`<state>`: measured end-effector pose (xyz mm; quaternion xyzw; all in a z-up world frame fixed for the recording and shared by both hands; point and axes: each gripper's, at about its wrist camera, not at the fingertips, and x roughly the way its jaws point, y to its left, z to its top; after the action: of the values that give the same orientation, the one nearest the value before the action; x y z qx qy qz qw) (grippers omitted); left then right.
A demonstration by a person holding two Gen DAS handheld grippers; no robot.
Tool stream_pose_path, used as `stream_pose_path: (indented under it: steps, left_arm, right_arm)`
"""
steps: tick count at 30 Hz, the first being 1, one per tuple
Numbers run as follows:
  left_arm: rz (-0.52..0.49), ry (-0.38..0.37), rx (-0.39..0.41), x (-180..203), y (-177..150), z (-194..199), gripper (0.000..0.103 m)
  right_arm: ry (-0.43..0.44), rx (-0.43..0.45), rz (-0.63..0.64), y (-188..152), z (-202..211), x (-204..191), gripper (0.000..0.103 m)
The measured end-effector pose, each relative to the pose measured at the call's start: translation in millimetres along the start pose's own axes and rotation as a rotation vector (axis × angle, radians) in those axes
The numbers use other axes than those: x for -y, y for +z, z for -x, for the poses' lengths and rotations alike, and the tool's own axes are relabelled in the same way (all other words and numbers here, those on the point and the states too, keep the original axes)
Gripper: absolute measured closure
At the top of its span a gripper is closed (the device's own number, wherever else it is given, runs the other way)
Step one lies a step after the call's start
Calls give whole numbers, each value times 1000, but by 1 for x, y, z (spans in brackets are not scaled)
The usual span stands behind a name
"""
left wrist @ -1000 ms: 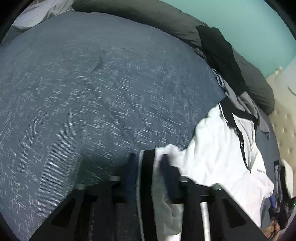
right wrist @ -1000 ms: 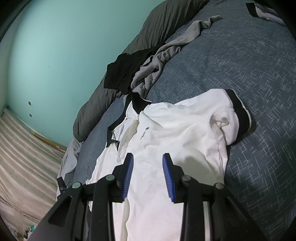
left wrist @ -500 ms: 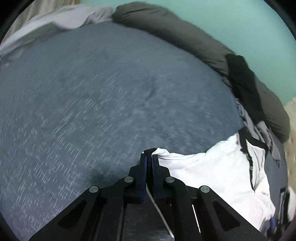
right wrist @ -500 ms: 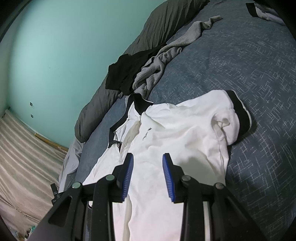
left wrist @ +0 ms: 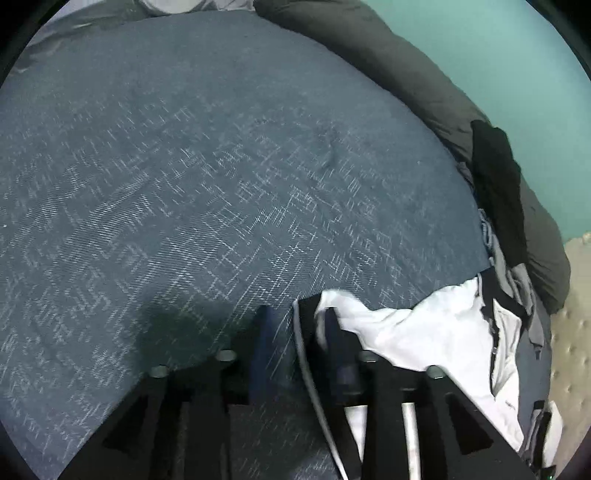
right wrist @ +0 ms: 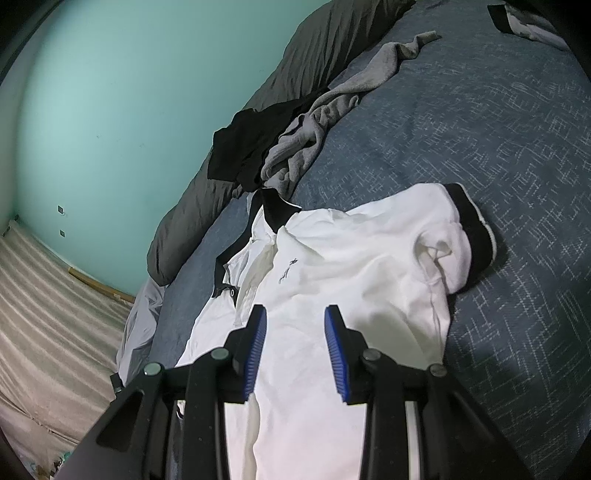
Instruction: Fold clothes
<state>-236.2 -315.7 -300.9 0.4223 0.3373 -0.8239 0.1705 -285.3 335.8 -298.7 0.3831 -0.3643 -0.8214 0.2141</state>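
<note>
A white polo shirt (right wrist: 351,258) with a black collar lies face up on the blue bedspread (left wrist: 184,184). In the left wrist view its black-cuffed sleeve (left wrist: 304,321) lies on the bedspread between the fingers of my left gripper (left wrist: 297,332), which is open; the right finger rests against the white cloth (left wrist: 424,332). My right gripper (right wrist: 295,332) hovers open over the shirt's chest with nothing between its fingers. The far sleeve (right wrist: 472,229) is bunched, its cuff turned outward.
A grey garment (right wrist: 321,122) and a black garment (right wrist: 243,147) lie crumpled beyond the collar, against a rolled dark grey duvet (right wrist: 332,48) along the teal wall. Another garment (right wrist: 524,22) lies at the far top right. A pale sheet (right wrist: 140,325) hangs at the bed's edge.
My left gripper shut on the sleeve cuff half a second ago and has now opened, leaving the cuff on the bedspread. The right gripper has hardly moved.
</note>
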Motion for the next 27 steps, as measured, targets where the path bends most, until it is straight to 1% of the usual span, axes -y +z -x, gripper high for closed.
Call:
stream_pose_path:
  steps: [3,6,8,10,11,13,16,19,21,25,27]
  left_arm:
    - [-2,-5,22,-6,-6,18,61]
    - [-16,10,36,-1,-21,35,59]
    - [-47,6,47,6,-30,43,59]
    - [-84,-23,47,16,-45,47,59]
    - [-101,-39,43,22,-54,48,59]
    - [-128,-66,24,32,-70,46,59]
    - [-168,-110,2,46,-93,45,59]
    - [-209,-153,-9,59,-112,46,59]
    - [-242,-165,-3,67,-122,44,59]
    - [-315,-154,0,79,-134,39,58]
    - [-329,-149,-4,74,-145,41,58]
  right_arm:
    - [-4,11,-13,3,4,4,66]
    - [-13,26,-31,9,11,9,65]
    - [-17,42,-51,14,18,13,65]
    - [-24,59,-70,19,25,17,64]
    - [-44,69,-78,22,29,21,64]
    - [-76,88,-91,25,39,27,56]
    - [-103,107,-126,31,52,38,55]
    - [-136,70,-126,39,47,44,54]
    - [-159,45,-125,44,43,48,54]
    - [-203,-6,-124,54,36,55,54]
    - [-225,-31,-124,60,33,59,55]
